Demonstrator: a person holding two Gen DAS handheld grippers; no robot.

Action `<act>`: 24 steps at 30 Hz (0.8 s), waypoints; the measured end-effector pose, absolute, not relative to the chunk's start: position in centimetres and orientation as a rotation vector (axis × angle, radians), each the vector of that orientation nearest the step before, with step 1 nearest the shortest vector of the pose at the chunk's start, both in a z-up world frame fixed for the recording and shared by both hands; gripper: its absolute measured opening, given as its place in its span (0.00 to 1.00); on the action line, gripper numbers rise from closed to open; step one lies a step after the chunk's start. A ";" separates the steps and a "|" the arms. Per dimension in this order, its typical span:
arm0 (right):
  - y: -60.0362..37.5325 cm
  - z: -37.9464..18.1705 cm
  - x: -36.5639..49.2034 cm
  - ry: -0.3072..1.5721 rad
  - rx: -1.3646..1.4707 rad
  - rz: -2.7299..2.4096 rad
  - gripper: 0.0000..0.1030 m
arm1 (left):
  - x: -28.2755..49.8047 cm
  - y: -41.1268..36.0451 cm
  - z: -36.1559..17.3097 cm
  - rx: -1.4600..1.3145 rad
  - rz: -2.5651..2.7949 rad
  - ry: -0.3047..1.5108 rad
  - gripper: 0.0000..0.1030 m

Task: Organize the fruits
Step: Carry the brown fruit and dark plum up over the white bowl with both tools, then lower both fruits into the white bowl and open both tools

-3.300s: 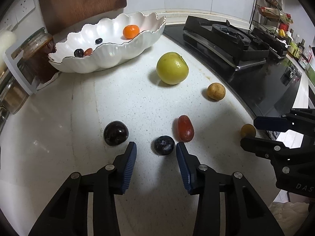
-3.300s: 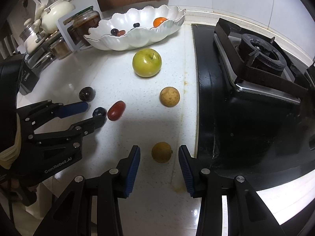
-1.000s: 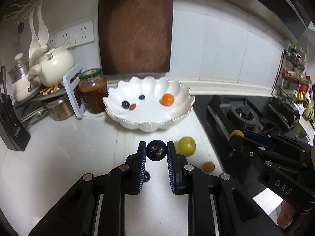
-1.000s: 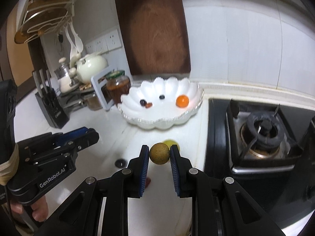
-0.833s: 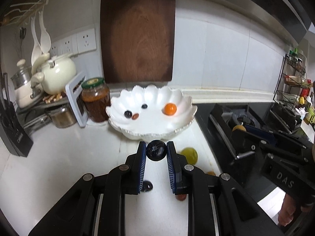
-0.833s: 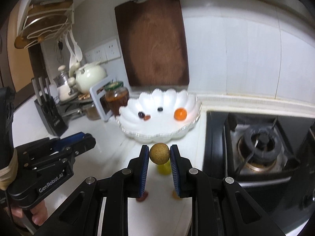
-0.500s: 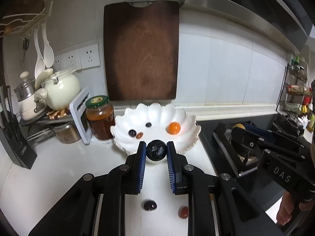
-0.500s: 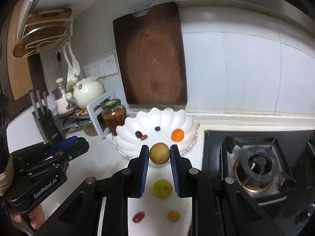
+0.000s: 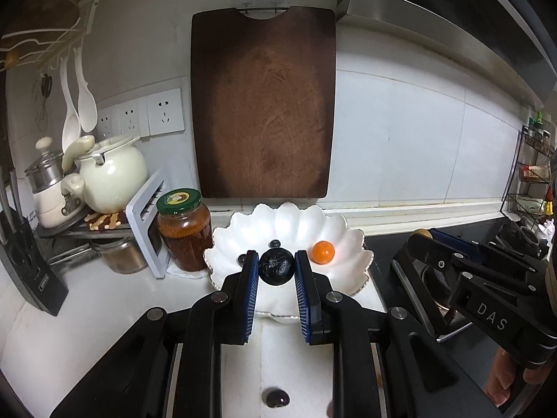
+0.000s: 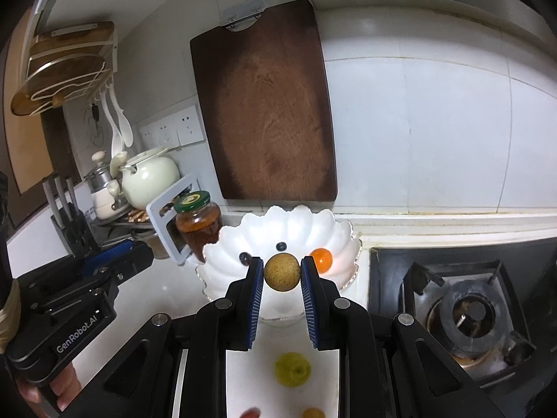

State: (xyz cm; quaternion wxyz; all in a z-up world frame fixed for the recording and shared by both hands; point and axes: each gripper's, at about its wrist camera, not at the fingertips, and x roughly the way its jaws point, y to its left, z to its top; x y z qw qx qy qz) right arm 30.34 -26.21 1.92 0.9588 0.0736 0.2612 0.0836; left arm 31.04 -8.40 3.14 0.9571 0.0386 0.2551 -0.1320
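Observation:
My left gripper [image 9: 276,268] is shut on a dark round plum [image 9: 276,266], held in the air in front of the white scalloped bowl [image 9: 351,268]. My right gripper [image 10: 282,273] is shut on a tan round fruit [image 10: 282,271], also raised before the bowl [image 10: 222,275]. The bowl holds an orange [image 9: 322,252] [image 10: 321,260], a blueberry [image 9: 275,243] [image 10: 281,246] and another dark berry [image 10: 245,257]. On the counter below lie a green apple [image 10: 291,369], a dark plum [image 9: 277,398], a tan fruit [image 10: 313,412] and a red fruit [image 10: 251,412].
A jar of orange preserve [image 9: 183,228] and a white rack [image 9: 148,223] stand left of the bowl. A wooden cutting board [image 9: 263,104] leans on the wall behind. The black gas stove [image 10: 463,310] is on the right. A cream pot [image 9: 111,174] and a knife block [image 9: 24,264] are at left.
Both grippers picked their fruits off the counter, then rose and moved toward the bowl; the counter fruits now sit lower in view.

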 end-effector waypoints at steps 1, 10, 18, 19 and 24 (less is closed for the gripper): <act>-26.2 1.9 30.8 0.534 0.146 0.167 0.23 | 31.5 -8.5 3.2 0.078 -0.266 0.523 0.21; -26.1 1.7 34.1 0.579 0.138 0.164 0.23 | 34.7 -9.3 3.3 0.093 -0.269 0.549 0.21; -26.2 0.4 37.4 0.626 0.127 0.145 0.23 | 38.5 -9.9 2.1 0.098 -0.267 0.611 0.21; -26.2 0.2 37.8 0.634 0.122 0.140 0.23 | 39.1 -10.1 1.8 0.102 -0.267 0.621 0.21; -26.3 -0.7 39.6 0.672 0.123 0.137 0.23 | 41.4 -10.3 0.5 0.090 -0.282 0.683 0.21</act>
